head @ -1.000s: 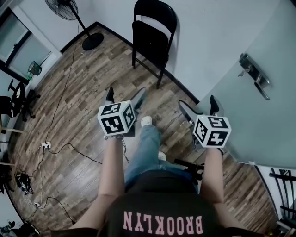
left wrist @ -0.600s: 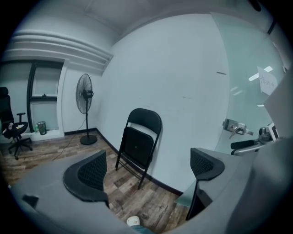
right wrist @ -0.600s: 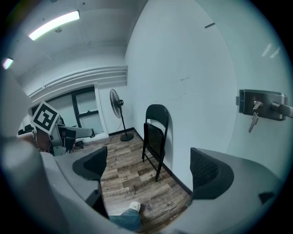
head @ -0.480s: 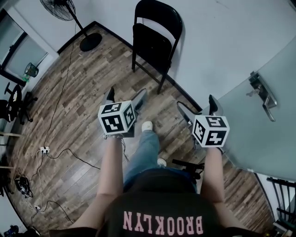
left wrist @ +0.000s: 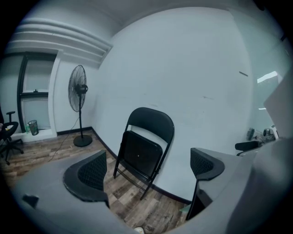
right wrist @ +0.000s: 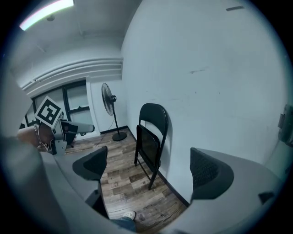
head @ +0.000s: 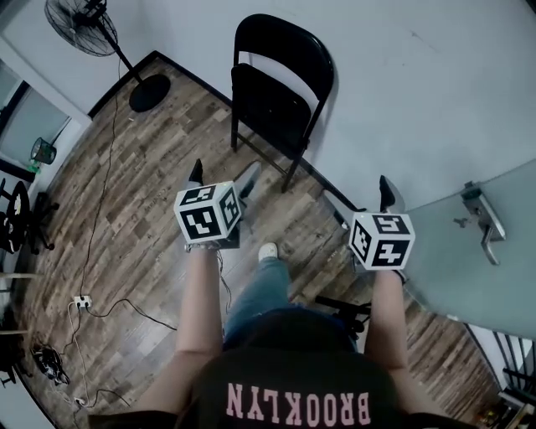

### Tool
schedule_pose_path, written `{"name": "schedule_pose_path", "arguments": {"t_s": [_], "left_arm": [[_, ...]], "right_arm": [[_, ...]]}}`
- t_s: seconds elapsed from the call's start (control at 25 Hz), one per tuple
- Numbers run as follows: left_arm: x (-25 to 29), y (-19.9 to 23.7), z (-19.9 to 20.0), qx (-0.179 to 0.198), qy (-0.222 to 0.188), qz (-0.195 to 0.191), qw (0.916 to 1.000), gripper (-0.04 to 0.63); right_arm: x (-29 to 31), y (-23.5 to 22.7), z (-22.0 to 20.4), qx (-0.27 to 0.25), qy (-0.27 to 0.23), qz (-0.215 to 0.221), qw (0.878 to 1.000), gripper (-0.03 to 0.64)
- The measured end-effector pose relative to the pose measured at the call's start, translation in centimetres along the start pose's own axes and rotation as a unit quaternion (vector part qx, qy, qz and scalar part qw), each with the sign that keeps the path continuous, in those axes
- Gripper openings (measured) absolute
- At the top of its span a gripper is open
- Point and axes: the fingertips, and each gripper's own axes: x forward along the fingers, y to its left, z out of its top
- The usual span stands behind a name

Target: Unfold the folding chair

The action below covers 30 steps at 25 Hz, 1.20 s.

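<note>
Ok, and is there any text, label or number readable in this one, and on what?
"BROOKLYN": pink print on the person's dark shirt, seen upside down in the head view.
Marker cubes: black-and-white square patterns only, no letters or numbers.
Folding chair, fan: no text visible.

Wood flr [head: 159, 188]: folding chair [head: 270, 105], fan [head: 149, 92], pwr strip [head: 81, 300].

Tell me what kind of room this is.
Probably a sparse office or workroom: a folding chair stands folded by a bare white wall, a pedestal fan in the corner, cables on the wood-pattern floor, an office chair at the left.
</note>
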Motion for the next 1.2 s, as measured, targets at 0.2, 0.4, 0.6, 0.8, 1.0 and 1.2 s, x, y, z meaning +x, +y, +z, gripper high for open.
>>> {"name": "schedule_pose_path", "arguments": {"t_s": [0.2, 0.4, 0.6, 0.8, 1.0, 1.2], "left_arm": [[5.7, 1.6, 3.3, 0.002, 0.006, -0.024, 0.9997, 0.568], [9.7, 3.7, 4.9, -0.004, 0.011, -0.034, 0.9994, 0.568], [11.5, 5.7, 5.3, -0.018, 0.015, -0.032, 0.9992, 0.568], [12.5, 6.7, 5.1, -0.029, 0.021, -0.036, 0.9987, 0.568], [13.2, 6.6, 4.1, -0.03, 0.035, -0.041, 0.9981, 0.568], [14.3, 6.9, 3.7, -0.04, 0.045, -0.036, 0.9975, 0.568]], "right_arm": [[4.5, -0.6, 3.2, 0.002, 0.003, -0.015, 1.0, 0.546], [8.6, -1.0, 5.3, -0.003, 0.006, -0.027, 1.0, 0.546], [11.1, -0.7, 6.7, -0.002, -0.001, -0.03, 1.0, 0.545], [12.8, -0.3, 7.3, 0.001, -0.004, -0.036, 0.999, 0.545], [13.7, -0.5, 6.8, 0.012, 0.006, -0.039, 0.999, 0.545], [14.9, -1.1, 6.4, 0.009, 0.021, -0.032, 0.999, 0.544]]}}
